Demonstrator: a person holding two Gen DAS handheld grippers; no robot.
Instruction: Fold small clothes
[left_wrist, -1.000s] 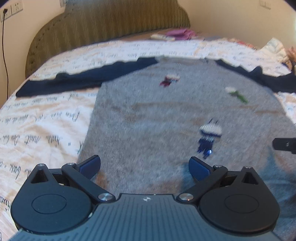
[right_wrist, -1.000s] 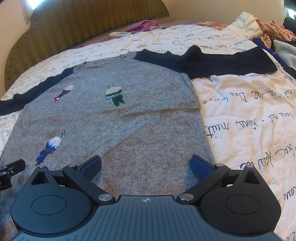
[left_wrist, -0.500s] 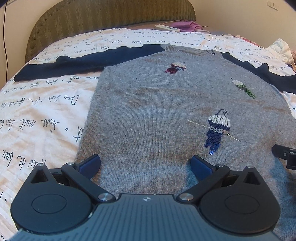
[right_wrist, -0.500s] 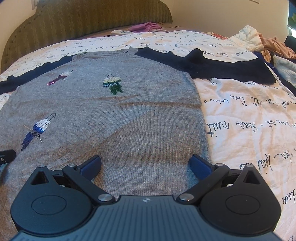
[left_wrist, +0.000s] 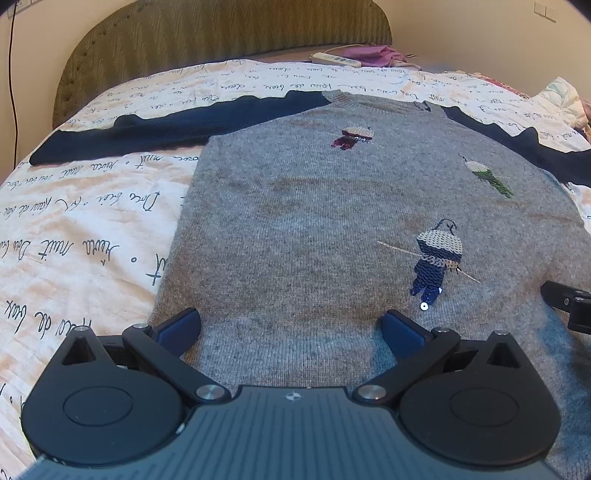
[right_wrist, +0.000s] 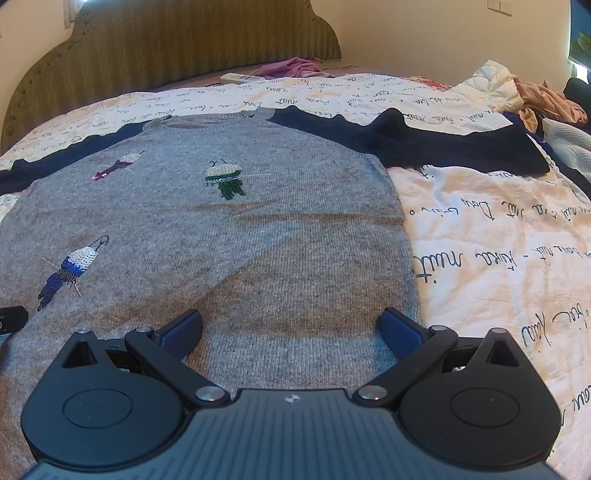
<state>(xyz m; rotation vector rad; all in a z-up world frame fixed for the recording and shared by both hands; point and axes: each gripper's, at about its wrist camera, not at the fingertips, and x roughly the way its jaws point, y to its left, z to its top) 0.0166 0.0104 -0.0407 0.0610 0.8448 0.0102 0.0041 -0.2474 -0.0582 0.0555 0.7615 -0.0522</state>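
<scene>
A small grey sweater (left_wrist: 314, 229) with navy sleeves lies flat, front up, on the bed; it also shows in the right wrist view (right_wrist: 258, 240). Its left sleeve (left_wrist: 155, 133) and right sleeve (right_wrist: 443, 147) are spread outward. Three sequin figures decorate the chest. My left gripper (left_wrist: 290, 326) is open and empty, low over the hem near the sweater's left side. My right gripper (right_wrist: 290, 326) is open and empty, low over the hem near the right side. The tip of the right gripper (left_wrist: 569, 301) shows at the left view's right edge.
The bedspread (left_wrist: 74, 229) is cream with handwritten script. An olive padded headboard (right_wrist: 166, 44) stands behind. A pile of clothes (right_wrist: 535, 99) lies at the bed's right. A white power strip (left_wrist: 334, 59) and a pink garment (right_wrist: 291, 66) lie by the headboard.
Both grippers have dropped lower and closer to the sweater's hem; the sweater fills more of each view. Both stay open. The sweater has not moved.
</scene>
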